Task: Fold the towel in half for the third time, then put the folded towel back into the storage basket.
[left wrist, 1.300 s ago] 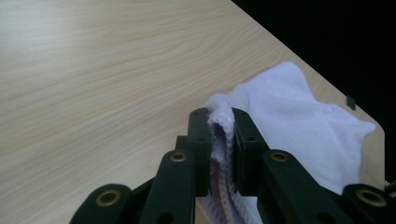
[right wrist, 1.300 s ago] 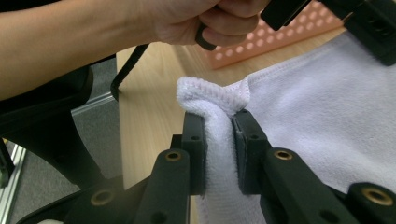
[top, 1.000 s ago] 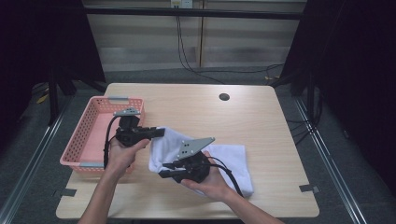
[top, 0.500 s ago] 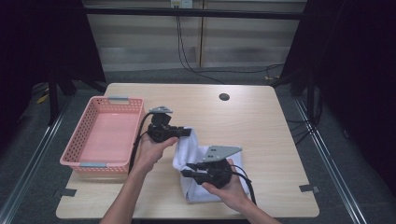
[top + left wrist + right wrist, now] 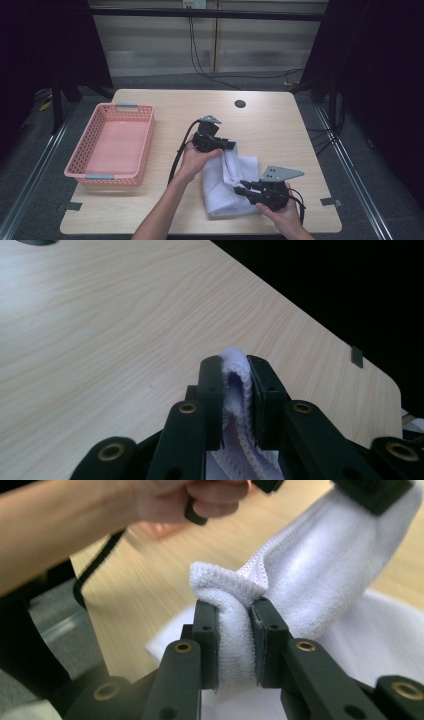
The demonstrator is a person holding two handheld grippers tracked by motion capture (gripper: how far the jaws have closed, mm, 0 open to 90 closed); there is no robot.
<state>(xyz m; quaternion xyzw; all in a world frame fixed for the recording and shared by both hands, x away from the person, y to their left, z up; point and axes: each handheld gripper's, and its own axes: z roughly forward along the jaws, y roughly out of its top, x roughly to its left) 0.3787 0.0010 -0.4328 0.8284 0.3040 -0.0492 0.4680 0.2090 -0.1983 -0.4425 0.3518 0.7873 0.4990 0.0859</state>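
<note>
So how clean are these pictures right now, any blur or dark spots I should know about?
High view: the table is evenly lit and sharp, its surroundings fall into black. Left gripper view: the towel in the tool is crisp, the far corner meets darkness. Right gripper view: the towel fold is sharp, the hand and wood behind it are blurred.

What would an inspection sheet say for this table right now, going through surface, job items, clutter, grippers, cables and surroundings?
Surface: pale wooden table, with a dark round hole near the far edge.
Job's things: white towel, partly lifted, the rest lying on the table.
Clutter: pink basket at the left; contents nothing seen.
Grippers: left gripper and right gripper each clamp a fold of the towel.
Cables: black cable trails from the left gripper; more run across the floor beyond the table.
Surroundings: dark curtains at both sides, grey floor.
</note>
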